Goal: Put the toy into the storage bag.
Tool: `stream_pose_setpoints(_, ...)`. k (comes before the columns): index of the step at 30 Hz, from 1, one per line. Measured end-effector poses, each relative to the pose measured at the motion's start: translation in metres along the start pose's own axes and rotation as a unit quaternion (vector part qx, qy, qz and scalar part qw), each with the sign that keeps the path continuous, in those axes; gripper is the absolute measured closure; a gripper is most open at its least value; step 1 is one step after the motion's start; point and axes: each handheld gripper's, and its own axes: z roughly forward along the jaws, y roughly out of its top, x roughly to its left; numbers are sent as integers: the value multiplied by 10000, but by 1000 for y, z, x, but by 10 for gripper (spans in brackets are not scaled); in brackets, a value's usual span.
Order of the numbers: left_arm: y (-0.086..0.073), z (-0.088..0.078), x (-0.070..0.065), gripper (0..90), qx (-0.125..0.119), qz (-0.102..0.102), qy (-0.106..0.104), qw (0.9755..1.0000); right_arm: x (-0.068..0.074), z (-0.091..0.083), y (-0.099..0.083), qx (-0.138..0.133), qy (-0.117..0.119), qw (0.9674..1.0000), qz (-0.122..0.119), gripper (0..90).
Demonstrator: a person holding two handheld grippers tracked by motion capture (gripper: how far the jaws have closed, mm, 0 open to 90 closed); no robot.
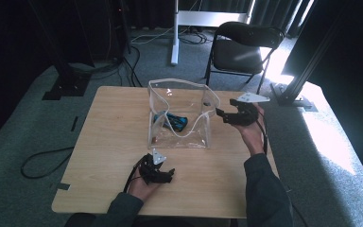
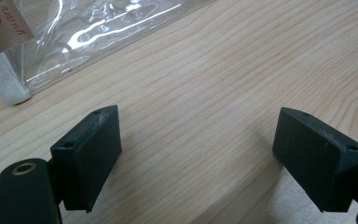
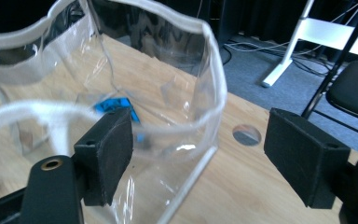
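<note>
A clear plastic bag with white trim stands open on the wooden table. A blue and black object lies inside it, seen through the wall in the right gripper view. My right gripper hovers open just right of the bag's right wall, its jaws wide apart and empty. My left gripper rests low over the table in front of the bag, open with bare wood between its jaws. The bag's bottom corner lies just ahead of it.
A black folding chair stands behind the table, with a white stand and cables on the carpet. A round cable hole sits in the tabletop near the bag. Dark frame posts flank the table.
</note>
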Motion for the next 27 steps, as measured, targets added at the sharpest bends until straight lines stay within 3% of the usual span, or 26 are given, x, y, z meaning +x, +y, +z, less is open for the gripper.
stream_pose_setpoints(2, 0, 0, 0, 154, 1, 3, -3, 10000, 4, -6, -7, 3, -113, 9999, -61, 234)
stream_pose_setpoints(11, 0, 0, 0, 154, -13, -1, 3, 10000, 18, -13, -53, 21, 61, 9995, 324, 235)
stream_pose_setpoints(12, 0, 0, 0, 154, -3, 10, 1, 10000, 21, -12, -60, 84, 146, 9991, 380, 234)
stream_pose_setpoints(13, 0, 0, 0, 154, 4, 17, 2, 10000, 31, -10, -79, 259, 169, 9990, 309, 232)
stream_pose_setpoints(19, 0, 0, 0, 154, 5, 9, -2, 10000, 43, -2, -116, 510, 216, 9976, 419, 230)
stream_pose_setpoints(23, 0, 0, 0, 154, 1, 6, -4, 10000, 46, 3, -129, 807, 121, 9961, 322, 230)
stream_pose_setpoints(27, 1, 1, 0, 154, 0, 6, -5, 10000, 48, 4, -136, 923, 99, 9953, 286, 230)
